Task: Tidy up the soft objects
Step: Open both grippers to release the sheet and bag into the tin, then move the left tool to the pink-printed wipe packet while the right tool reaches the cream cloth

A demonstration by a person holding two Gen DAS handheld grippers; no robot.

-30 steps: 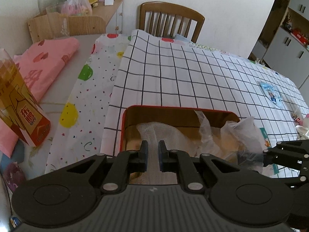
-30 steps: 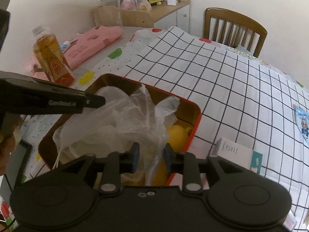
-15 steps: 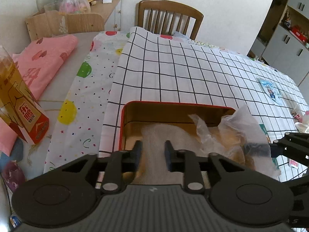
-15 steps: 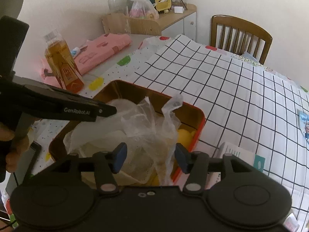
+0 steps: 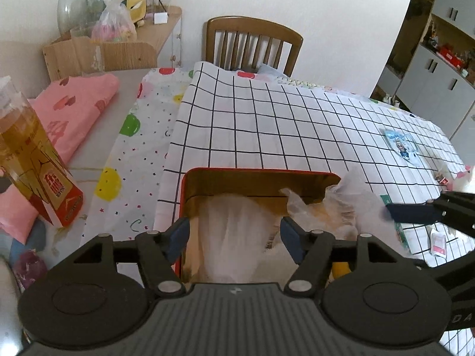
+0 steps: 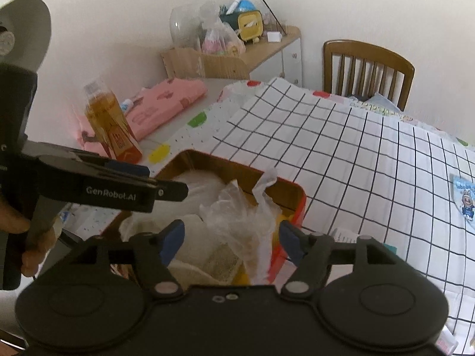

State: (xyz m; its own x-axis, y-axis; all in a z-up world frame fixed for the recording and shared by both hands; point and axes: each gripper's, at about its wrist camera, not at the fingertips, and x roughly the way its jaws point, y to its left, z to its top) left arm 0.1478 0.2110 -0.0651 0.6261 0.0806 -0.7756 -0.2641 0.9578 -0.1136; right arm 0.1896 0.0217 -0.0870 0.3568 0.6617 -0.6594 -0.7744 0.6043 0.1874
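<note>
Both claws stand apart with nothing pinched: my left claw has just been opening over the white gauzy cloth, which lies loose between the jaws without the pads pressing it; my right claw has just been opening too, the crumpled clear plastic bag sitting free in its gap. Cloth and bag both rest inside the red tin, near edge of the checked tablecloth; something yellow shows under the bag, cannot tell what. Judgement: these two soft things look delivered, release done. Bag stands above the rim, may want pressing down. Left to sort, as far as I can see: pink folded cloth far left, beside the bottle. Small packets on the right side look flat; whether they count, unsure.
</note>
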